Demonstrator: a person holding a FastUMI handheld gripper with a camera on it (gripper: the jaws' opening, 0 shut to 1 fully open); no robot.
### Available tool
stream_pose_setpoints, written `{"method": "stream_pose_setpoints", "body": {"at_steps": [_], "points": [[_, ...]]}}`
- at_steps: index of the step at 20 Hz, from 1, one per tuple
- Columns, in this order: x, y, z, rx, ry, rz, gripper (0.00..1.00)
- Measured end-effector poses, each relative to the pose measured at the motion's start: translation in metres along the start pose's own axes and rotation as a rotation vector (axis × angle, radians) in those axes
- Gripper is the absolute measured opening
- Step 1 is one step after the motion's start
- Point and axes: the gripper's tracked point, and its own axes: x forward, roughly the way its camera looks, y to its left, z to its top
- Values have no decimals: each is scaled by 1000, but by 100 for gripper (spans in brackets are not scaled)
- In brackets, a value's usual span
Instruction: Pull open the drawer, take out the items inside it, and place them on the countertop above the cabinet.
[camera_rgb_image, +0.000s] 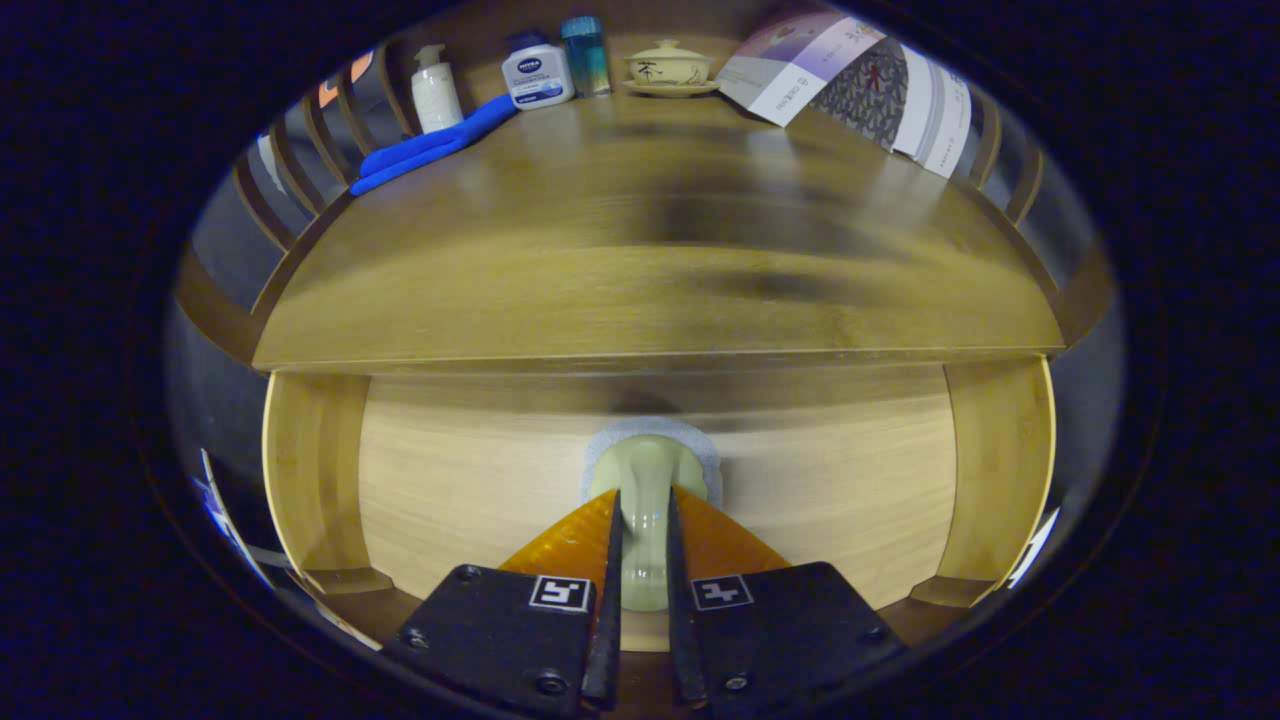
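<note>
A pale wooden drawer front fills the space just below the countertop. A pale green handle on a grey pad sticks out from the drawer's middle. My gripper is shut on this handle, with one finger pressing on each side of it. The drawer looks closed or barely moved, and its inside is hidden.
At the back of the countertop stand a white pump bottle, a white lotion bottle, a blue bottle and a lidded tea cup on a saucer. A blue cloth lies at back left, a folded leaflet at back right.
</note>
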Motion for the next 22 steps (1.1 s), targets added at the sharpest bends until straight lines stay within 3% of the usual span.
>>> {"method": "stream_pose_setpoints", "body": {"at_steps": [13,22], "points": [[-81,5,-15,-37,-102,90,22],[-149,8,33,-38,-231,108,22]]}}
